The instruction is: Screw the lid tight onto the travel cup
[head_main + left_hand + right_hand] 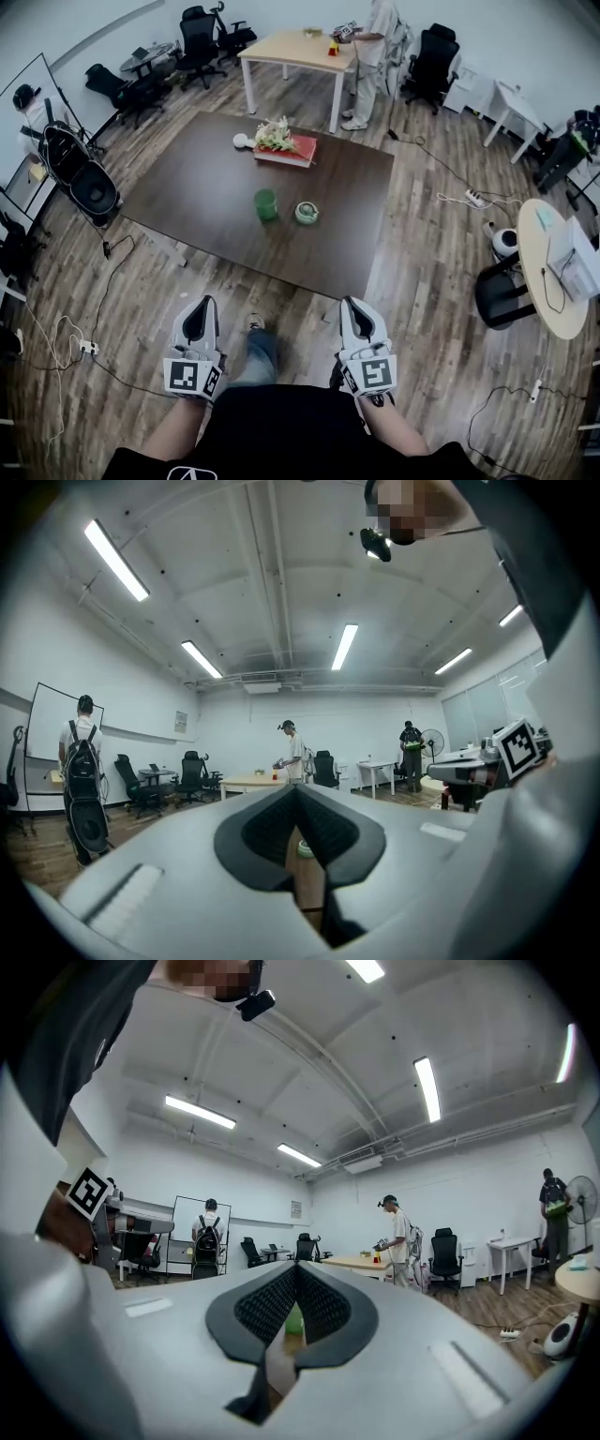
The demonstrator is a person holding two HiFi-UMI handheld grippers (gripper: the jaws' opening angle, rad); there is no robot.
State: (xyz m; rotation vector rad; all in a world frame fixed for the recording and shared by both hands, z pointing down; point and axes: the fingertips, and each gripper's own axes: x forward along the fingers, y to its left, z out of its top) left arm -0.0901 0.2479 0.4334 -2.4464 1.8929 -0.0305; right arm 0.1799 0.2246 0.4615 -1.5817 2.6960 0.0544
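Table (192, 202): dark brown, rectangular, on wood floor; bears every item below except the grippers.
Left gripper (202, 306): held low in front of the person, well short of the table's near edge; jaws closed tip to tip, nothing between them.
Right gripper (353, 304): level with the left, well apart from it; jaws likewise pressed together, empty.
Red box (298, 150): flat, at the table's far side, pale flowers (273, 133) lying on top.
Cup (266, 204): green, upright, open-topped, near the table's middle.
Lid (307, 213): pale green, round, lying on the table just beside the cup on its right, not touching it.
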